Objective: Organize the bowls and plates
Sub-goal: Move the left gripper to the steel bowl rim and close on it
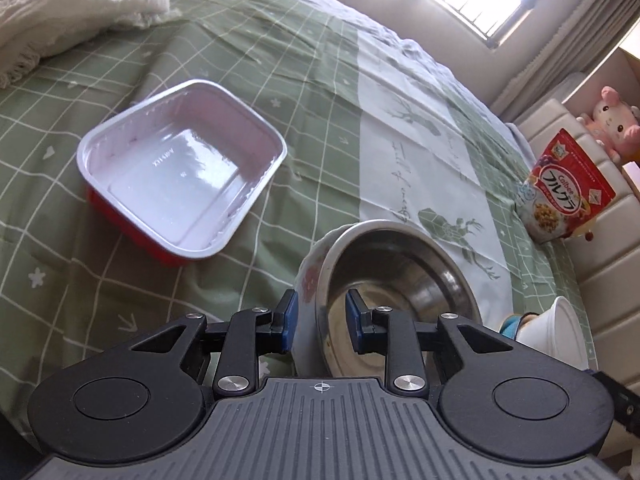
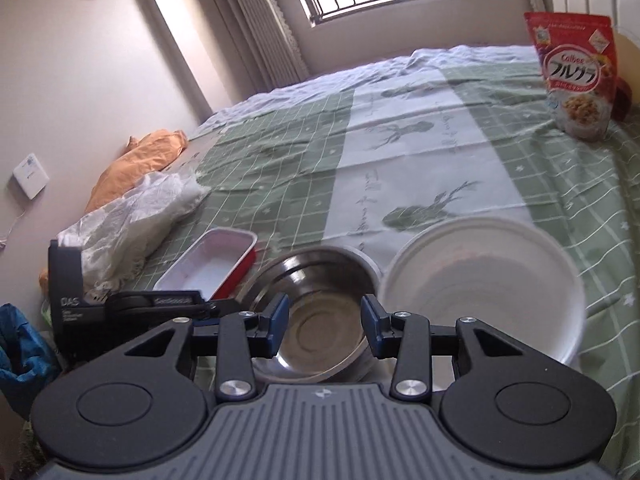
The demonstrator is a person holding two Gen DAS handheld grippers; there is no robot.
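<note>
1. Evidently the left gripper (image 1: 320,322) straddles the near wall of the stacked bowls, jaws partly closed: one pad outside the floral bowl (image 1: 310,276), one inside the steel bowl (image 1: 396,280); whether the pads press firmly I cannot tell
2. Advisably keep the rim level and both bowls nested while carrying them, since a tilt could slide the steel one out
3. Right gripper (image 2: 324,326), lower centre of its view, stands partly open and empty, the steel bowl seen between its tips
4. White bowl (image 2: 484,284) lower right, plain and matte; red tray (image 1: 182,168) left of centre, white-lined, on the green checked cloth (image 1: 280,60)
</note>
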